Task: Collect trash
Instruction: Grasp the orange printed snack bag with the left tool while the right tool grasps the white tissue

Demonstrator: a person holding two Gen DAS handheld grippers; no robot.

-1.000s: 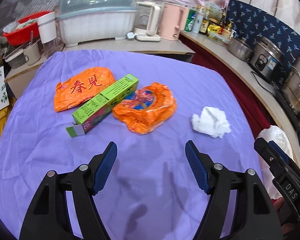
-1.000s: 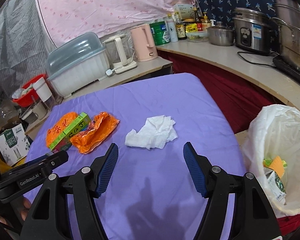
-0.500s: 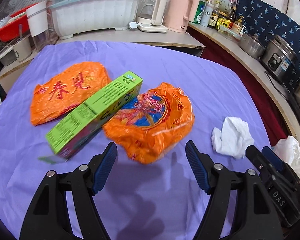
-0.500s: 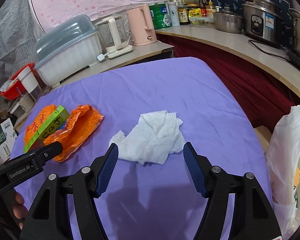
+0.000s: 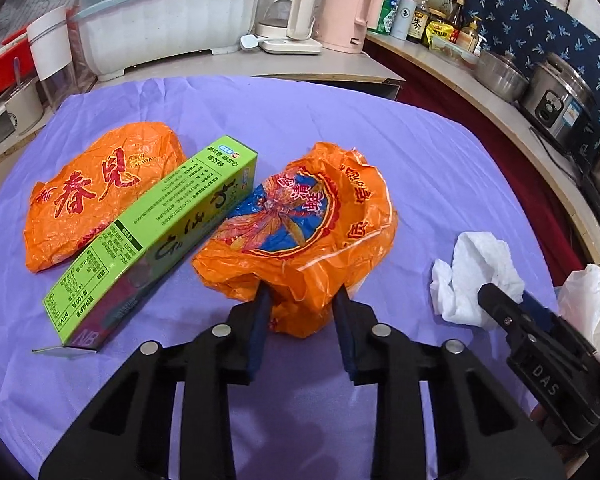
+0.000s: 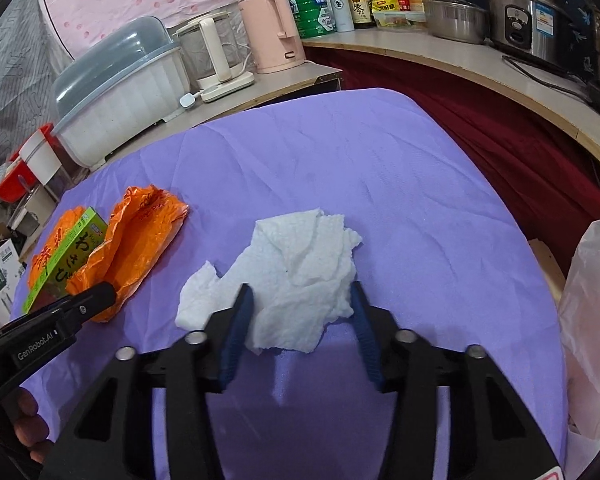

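Wrappers (image 5: 300, 232): two orange; one box (image 5: 152, 236); one tissue (image 6: 296, 276).

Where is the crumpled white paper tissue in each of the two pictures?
Left wrist view: the crumpled white paper tissue lies at the right edge of the purple tablecloth, partly behind the right gripper.
Right wrist view: the tissue sits in the middle, between the closing jaws.
Shared landmark: the pink plastic kettle on the counter behind.
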